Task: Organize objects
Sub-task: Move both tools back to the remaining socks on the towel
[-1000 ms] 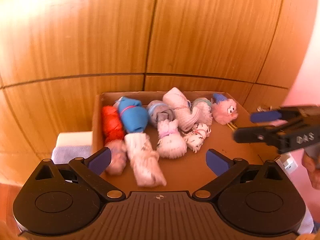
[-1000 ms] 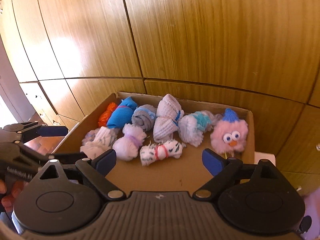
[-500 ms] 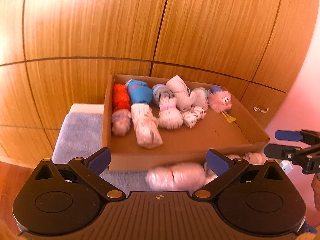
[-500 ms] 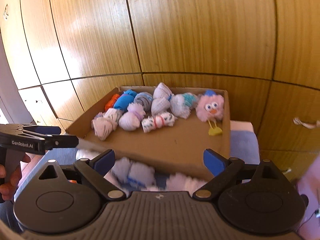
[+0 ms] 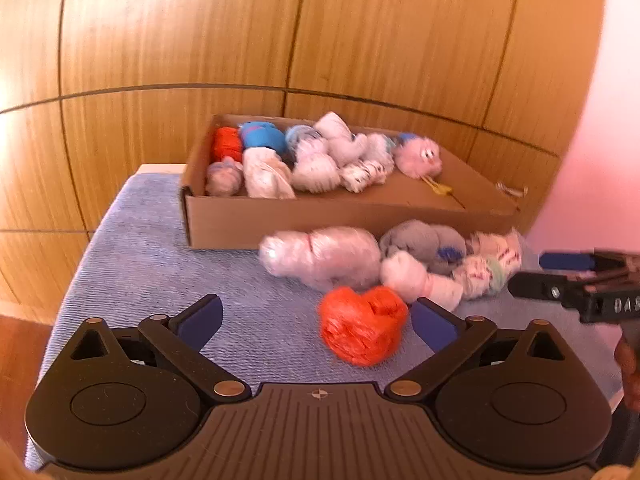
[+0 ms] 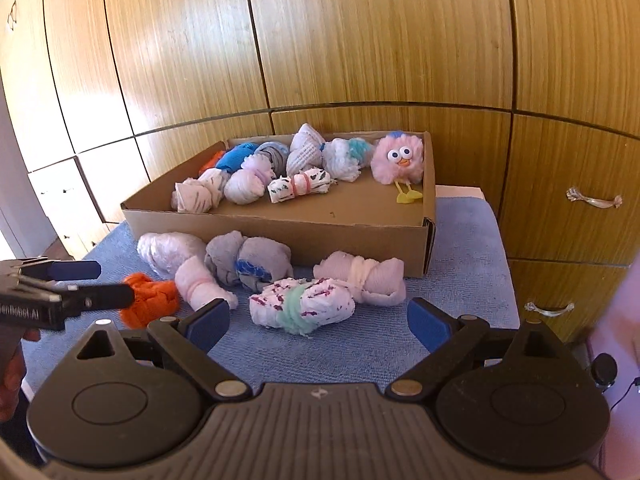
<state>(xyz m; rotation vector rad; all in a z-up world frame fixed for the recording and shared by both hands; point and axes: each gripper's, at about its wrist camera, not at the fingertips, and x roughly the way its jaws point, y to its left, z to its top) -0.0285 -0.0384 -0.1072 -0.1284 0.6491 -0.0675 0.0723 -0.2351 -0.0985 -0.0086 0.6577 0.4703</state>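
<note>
A cardboard box [image 6: 304,236] on a blue towel [image 6: 468,276] holds several rolled sock bundles and a pink fluffy toy [image 6: 398,160]. More bundles lie loose in front of it: an orange one [image 5: 362,326], a pale pink one [image 5: 320,256], a grey one [image 6: 248,260], a white one with a green band [image 6: 302,306], and a pink-white one [image 6: 362,276]. My left gripper [image 5: 316,320] stands open just short of the orange bundle, which sits nearer its right finger. My right gripper [image 6: 318,322] stands open right before the green-banded bundle, holding nothing.
Wooden cabinet doors [image 6: 360,40] rise behind the box, with drawer handles [image 6: 594,200] at the right. The towel's left edge [image 5: 80,264] drops off to the floor. Bare towel lies left of the box in the left wrist view.
Both grippers have pulled back and sunk from over the box. The loose bundles in front of the box have come into view and now lie just ahead of the fingers.
</note>
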